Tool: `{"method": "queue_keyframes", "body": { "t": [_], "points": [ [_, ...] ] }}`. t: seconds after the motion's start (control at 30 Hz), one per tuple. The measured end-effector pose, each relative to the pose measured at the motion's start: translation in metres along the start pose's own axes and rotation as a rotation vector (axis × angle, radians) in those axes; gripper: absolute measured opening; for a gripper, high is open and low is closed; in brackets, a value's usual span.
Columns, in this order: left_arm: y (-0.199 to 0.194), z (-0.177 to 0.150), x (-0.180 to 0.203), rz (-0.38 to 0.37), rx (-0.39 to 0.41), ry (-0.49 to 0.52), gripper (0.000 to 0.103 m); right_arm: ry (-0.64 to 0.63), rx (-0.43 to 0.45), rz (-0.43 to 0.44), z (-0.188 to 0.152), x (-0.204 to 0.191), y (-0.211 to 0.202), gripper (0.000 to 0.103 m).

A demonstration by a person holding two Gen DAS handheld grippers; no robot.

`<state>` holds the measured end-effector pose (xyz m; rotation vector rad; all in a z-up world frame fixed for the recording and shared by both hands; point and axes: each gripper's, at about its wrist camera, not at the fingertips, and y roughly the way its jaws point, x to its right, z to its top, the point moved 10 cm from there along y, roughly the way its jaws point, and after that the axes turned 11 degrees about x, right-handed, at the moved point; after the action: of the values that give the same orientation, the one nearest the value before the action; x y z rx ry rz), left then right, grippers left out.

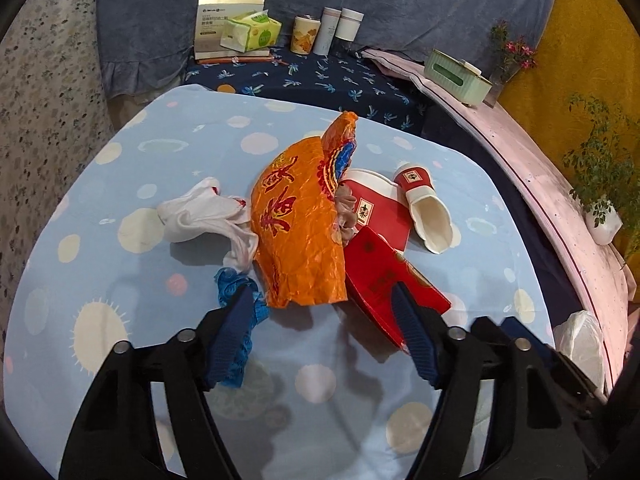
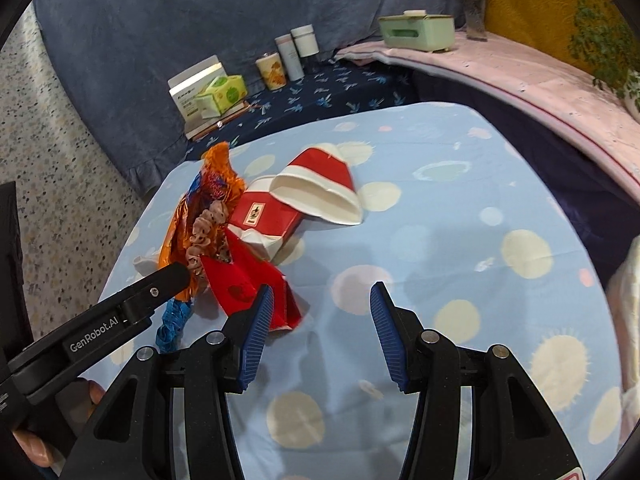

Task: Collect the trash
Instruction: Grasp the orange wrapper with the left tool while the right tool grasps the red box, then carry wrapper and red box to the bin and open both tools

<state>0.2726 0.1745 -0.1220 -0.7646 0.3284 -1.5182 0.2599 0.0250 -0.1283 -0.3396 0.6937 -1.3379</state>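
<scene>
A pile of trash lies on the blue spotted tablecloth (image 1: 120, 152). It holds an orange foil bag (image 1: 298, 224), a flat red packet (image 1: 384, 276), a crushed red-and-white paper cup (image 1: 426, 204), a red-and-white carton (image 1: 376, 208), a white crumpled cloth (image 1: 204, 212) and a blue lace strip (image 1: 236, 312). My left gripper (image 1: 324, 300) is open, its fingers on either side of the orange bag's near edge. My right gripper (image 2: 320, 300) is open and empty, just right of the red packet (image 2: 248, 284). The cup (image 2: 320, 184) and bag (image 2: 212, 200) lie beyond it.
At the back stand a tissue pack and box (image 1: 240, 28), a tin (image 1: 306, 34) and two bottles (image 1: 340, 28). A green tissue box (image 1: 456, 76) and plants sit on the pink ledge at right. A white plastic bag (image 1: 580, 344) hangs by the table's right edge.
</scene>
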Motion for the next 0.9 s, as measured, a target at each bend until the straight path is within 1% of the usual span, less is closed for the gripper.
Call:
{"method": "queue_keyframes", "body": {
  "t": [0.03,0.07,0.1,0.13,0.17,0.3,0.33,0.37,0.4,0.47,0.53,0.7,0.9],
  "points": [
    [0.002,0.000,-0.001,-0.007,-0.005,-0.003,0.059,-0.004,-0.006,0.005,-0.001,-0.004,0.005,0.050],
    [0.004,0.000,-0.001,-0.015,-0.009,-0.006,0.053,-0.009,-0.011,0.013,-0.002,-0.008,0.009,0.050],
    [0.005,0.001,-0.002,-0.024,-0.012,-0.009,0.044,-0.015,-0.014,0.019,-0.003,-0.012,0.013,0.050],
    [0.006,0.001,-0.002,-0.033,-0.017,-0.011,0.040,-0.020,-0.017,0.024,-0.003,-0.015,0.017,0.050],
    [0.006,0.001,-0.003,-0.043,-0.023,-0.015,0.032,-0.024,-0.020,0.029,-0.003,-0.019,0.020,0.050],
    [0.005,0.004,-0.008,-0.055,-0.012,-0.020,0.024,-0.032,-0.038,0.039,-0.005,-0.027,0.033,0.050],
    [0.004,0.005,-0.010,-0.058,-0.012,-0.025,0.022,-0.033,-0.040,0.039,-0.006,-0.028,0.035,0.048],
    [0.003,0.006,-0.011,-0.058,-0.010,-0.027,0.020,-0.034,-0.046,0.044,-0.007,-0.029,0.038,0.044],
    [0.002,0.007,-0.013,-0.056,-0.006,-0.027,0.019,-0.034,-0.052,0.048,-0.009,-0.030,0.039,0.040],
    [-0.001,0.009,-0.015,-0.056,-0.001,-0.027,0.018,-0.037,-0.066,0.056,-0.012,-0.032,0.041,0.023],
    [-0.005,0.011,-0.015,-0.057,0.007,-0.027,0.017,-0.041,-0.071,0.062,-0.013,-0.034,0.040,0.012],
    [-0.021,0.018,-0.006,-0.056,0.039,-0.003,0.016,-0.042,-0.039,0.085,-0.009,-0.037,0.023,0.003],
    [-0.046,0.027,0.021,-0.082,0.086,0.027,0.015,-0.028,0.039,0.105,0.009,-0.033,-0.014,0.002]
  ]
}}
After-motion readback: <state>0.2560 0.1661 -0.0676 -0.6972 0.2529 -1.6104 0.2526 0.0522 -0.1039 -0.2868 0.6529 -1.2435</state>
